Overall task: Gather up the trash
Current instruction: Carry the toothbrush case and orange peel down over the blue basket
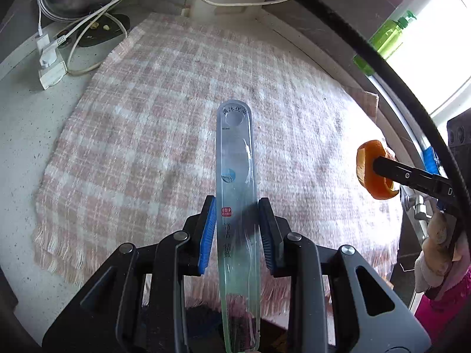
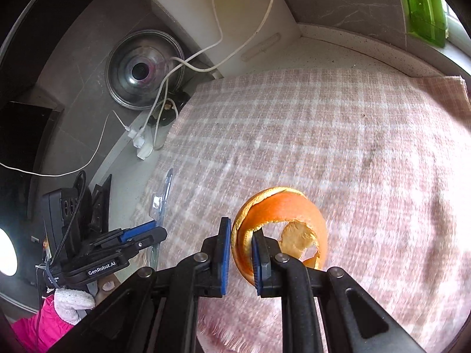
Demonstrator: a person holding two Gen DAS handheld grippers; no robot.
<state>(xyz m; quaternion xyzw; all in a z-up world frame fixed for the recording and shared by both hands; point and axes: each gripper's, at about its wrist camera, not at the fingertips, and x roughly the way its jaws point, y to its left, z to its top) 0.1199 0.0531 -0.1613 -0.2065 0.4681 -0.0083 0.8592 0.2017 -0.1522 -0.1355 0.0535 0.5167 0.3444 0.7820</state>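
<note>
Pinching the two pieces of trash clear of the cloth keeps both hands loaded for one trip, it seems. Nearest in the left wrist view, the left gripper (image 1: 237, 229) has its jaws clamped on a long clear plastic toothbrush case (image 1: 237, 206), held about mid-length so the printed end sticks out ahead, above the checked pink cloth (image 1: 147, 117). In the right wrist view the right gripper (image 2: 240, 250) has its jaws nearly together on the wall of a curled orange peel (image 2: 279, 223), one finger outside the curl and one inside; a thin rind like this needs a rim grip.

Both items hang in the air above the cloth, not resting on it. A gloved hand (image 2: 72, 303) with a pink sleeve shows below the left gripper in the right wrist view.

Farther off, the speckled bench (image 1: 23, 123) carries a white power strip (image 1: 50, 67) with cables, and a steel pot lid (image 2: 144, 70) leans at the wall. A green bottle (image 1: 385, 38) stands by the window. No bin or other trash container is visible, so where the items go cannot be told.
</note>
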